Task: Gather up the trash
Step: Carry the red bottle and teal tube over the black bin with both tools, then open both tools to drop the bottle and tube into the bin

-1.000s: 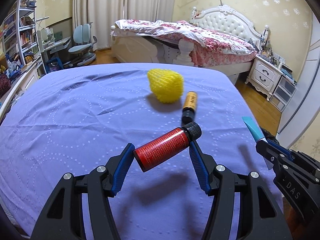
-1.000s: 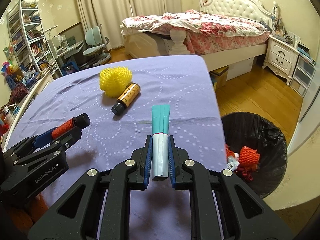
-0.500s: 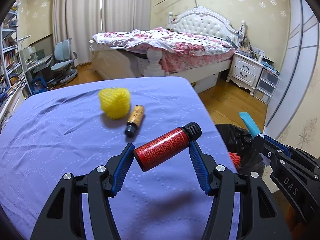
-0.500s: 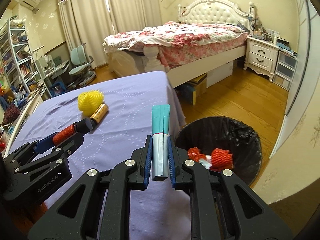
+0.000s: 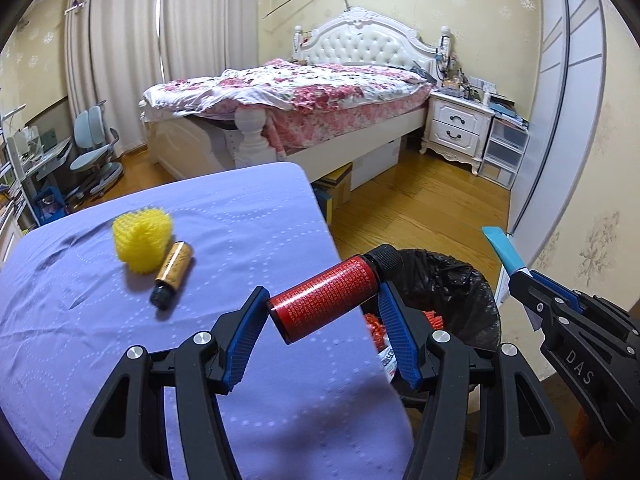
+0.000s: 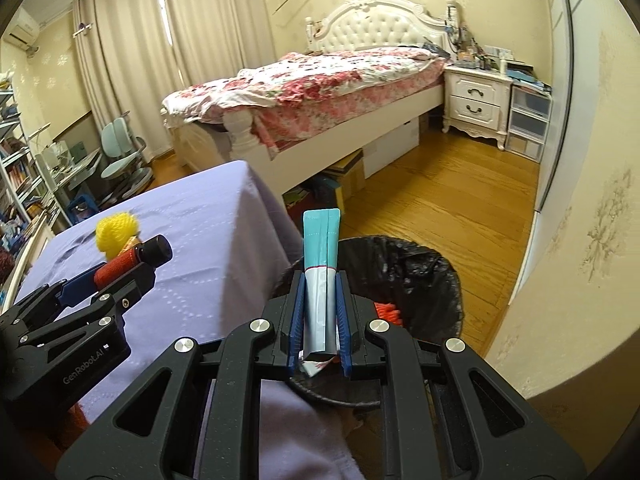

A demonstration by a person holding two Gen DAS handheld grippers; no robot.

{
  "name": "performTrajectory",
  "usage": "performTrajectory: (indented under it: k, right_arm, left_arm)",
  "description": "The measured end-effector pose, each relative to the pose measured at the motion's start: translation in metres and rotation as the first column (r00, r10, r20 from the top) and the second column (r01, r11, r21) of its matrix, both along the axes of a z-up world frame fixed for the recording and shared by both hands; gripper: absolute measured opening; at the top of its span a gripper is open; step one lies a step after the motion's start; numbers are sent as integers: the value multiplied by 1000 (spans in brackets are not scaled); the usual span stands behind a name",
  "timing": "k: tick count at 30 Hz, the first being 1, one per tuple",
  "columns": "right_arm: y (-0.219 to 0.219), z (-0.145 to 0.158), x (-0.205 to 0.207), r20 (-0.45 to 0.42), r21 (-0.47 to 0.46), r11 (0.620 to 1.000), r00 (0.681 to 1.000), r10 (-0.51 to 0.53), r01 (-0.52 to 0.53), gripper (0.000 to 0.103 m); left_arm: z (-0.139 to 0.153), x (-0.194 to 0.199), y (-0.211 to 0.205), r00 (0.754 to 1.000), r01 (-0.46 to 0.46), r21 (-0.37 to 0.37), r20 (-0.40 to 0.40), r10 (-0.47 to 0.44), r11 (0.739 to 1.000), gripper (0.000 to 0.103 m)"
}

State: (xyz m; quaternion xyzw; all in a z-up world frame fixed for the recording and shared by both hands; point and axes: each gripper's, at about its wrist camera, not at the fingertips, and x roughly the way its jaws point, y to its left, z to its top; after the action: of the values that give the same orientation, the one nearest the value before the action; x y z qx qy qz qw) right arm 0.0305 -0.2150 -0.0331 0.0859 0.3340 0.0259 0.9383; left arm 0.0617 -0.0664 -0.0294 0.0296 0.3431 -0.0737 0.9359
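My left gripper [image 5: 322, 312] is shut on a red bottle with a black cap [image 5: 326, 300], held crosswise above the table's right edge next to the black-lined trash bin [image 5: 460, 292]. My right gripper [image 6: 320, 312] is shut on a teal and silver tube [image 6: 320, 268], held upright over the bin's near rim [image 6: 420, 264]. The bin holds red foam netting [image 6: 387, 312]. A yellow foam net [image 5: 142, 234] and a small gold bottle [image 5: 173, 266] lie on the purple tablecloth [image 5: 100, 360]. The left gripper with the red bottle also shows in the right wrist view [image 6: 132, 262].
The bin stands on the wooden floor [image 6: 440, 200] beside the table's right edge. A bed [image 5: 304, 96] and a white nightstand [image 5: 456, 128] are beyond. A wall [image 6: 580, 220] is close on the right. A desk chair [image 5: 94, 148] is at the far left.
Both grippers have swung right with their loads, from above the table toward the bin. The tube now sits over the bin's rim and the red bottle over the table edge.
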Motion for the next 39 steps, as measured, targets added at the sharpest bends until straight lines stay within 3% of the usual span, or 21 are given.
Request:
performTrajectory:
  k: [11, 30, 34, 39]
  right_arm:
    - [-38, -16, 18, -28, 9, 999, 999, -39, 39, 15]
    - [-56, -36, 45, -84, 36, 995, 993, -85, 88, 17]
    - [-58, -39, 45, -82, 41, 994, 992, -99, 102, 19]
    - [-56, -39, 43, -74, 36, 992, 990, -119, 122, 36]
  left_arm:
    - [-17, 28, -38, 998, 40, 25, -39, -39, 999, 58]
    - [-35, 57, -70, 993, 66, 55, -101, -60, 996, 58]
    - [-36, 56, -69, 993, 64, 61, -106, -57, 996, 64]
    - [-33, 53, -68, 995, 53, 56, -93, -48, 997, 74]
